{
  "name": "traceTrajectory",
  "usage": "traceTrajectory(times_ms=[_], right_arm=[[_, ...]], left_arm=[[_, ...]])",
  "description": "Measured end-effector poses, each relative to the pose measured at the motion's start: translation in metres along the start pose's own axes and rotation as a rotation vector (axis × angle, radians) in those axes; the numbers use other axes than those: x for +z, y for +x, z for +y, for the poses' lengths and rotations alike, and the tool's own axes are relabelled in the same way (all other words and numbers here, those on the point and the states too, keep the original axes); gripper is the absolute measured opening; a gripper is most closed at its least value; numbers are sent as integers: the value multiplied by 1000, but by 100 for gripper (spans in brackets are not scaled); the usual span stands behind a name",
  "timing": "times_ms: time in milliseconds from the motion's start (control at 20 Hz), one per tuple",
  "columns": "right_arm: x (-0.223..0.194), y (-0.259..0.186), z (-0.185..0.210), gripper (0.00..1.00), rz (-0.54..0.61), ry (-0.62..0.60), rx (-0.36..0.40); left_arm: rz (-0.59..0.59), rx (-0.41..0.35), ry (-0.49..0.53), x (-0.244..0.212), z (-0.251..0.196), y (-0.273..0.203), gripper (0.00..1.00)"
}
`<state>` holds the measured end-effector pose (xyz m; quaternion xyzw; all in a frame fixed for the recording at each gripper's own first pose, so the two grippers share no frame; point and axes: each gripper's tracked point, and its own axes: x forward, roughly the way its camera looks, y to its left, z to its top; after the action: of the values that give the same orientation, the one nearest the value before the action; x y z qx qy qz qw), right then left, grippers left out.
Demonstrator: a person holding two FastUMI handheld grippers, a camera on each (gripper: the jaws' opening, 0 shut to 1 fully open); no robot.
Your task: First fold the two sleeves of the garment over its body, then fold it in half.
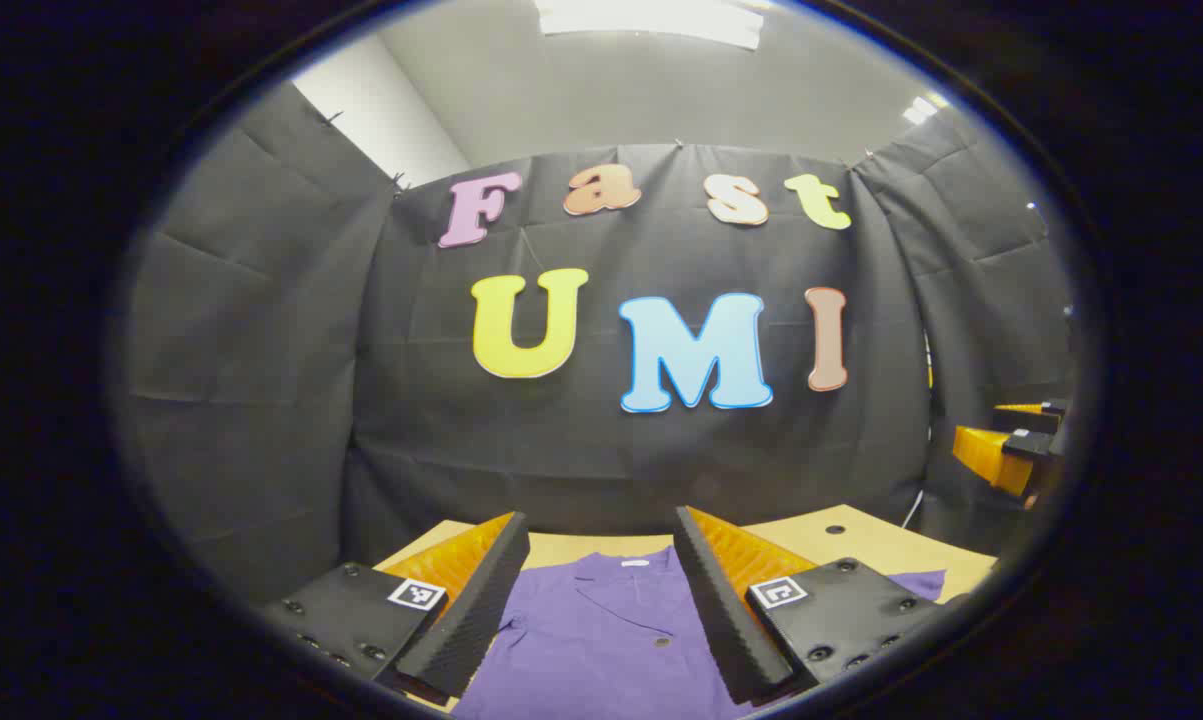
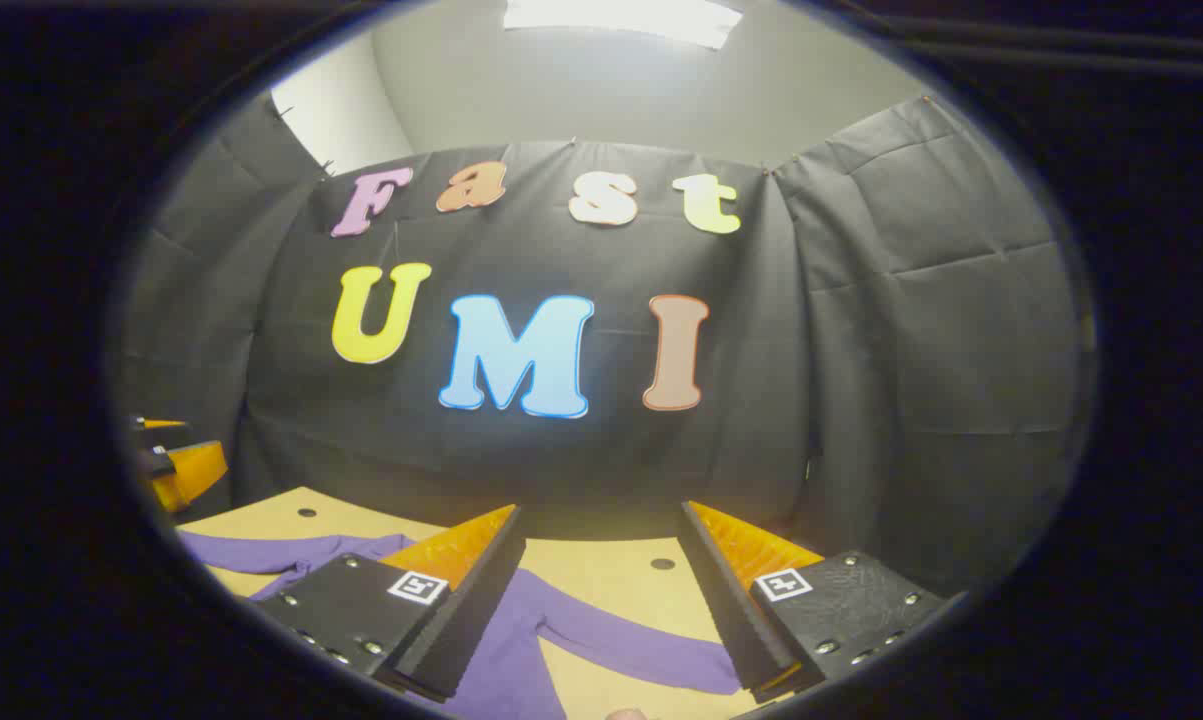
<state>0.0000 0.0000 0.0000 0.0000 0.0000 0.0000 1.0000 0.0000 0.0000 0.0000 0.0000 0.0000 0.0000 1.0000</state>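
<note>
The left gripper hangs above the table with its fingers spread wide and nothing between them; between and below them lies the purple garment, flat on the wooden table, its collar and a small button facing up. The right gripper is likewise spread apart and empty, held above the table's right part, where a long purple sleeve stretches sideways across the wood, unfolded. In the left gripper view the right gripper sits off at the right edge, apart from the cloth. Small round holes dot the tabletop, and black draped cloth walls the booth behind.
</note>
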Motion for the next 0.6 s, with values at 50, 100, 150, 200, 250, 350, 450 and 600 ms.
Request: traceTrajectory(times_ms=[50,100,150,200,250,350,450,600], right_arm=[[-1,2,7,97,5,-6,33],[0,5,10,96,0,-11,45],[0,10,8,96,-4,-11,39],[-7,14,8,96,21,-5,24],[-10,17,15,96,42,16,19],[-9,21,14,96,55,35,-9],[-7,24,12,96,40,25,-41],[-14,27,14,96,66,31,-73]], left_arm=[[-13,5,-19,3,2,2,95],[-24,9,-39,7,4,7,95],[-26,11,-54,9,6,11,95],[-12,9,-72,4,10,20,93],[-8,6,-76,4,13,27,92],[6,-2,-55,2,17,41,96],[4,-16,-35,3,21,55,92],[7,-48,-14,4,20,69,92]])
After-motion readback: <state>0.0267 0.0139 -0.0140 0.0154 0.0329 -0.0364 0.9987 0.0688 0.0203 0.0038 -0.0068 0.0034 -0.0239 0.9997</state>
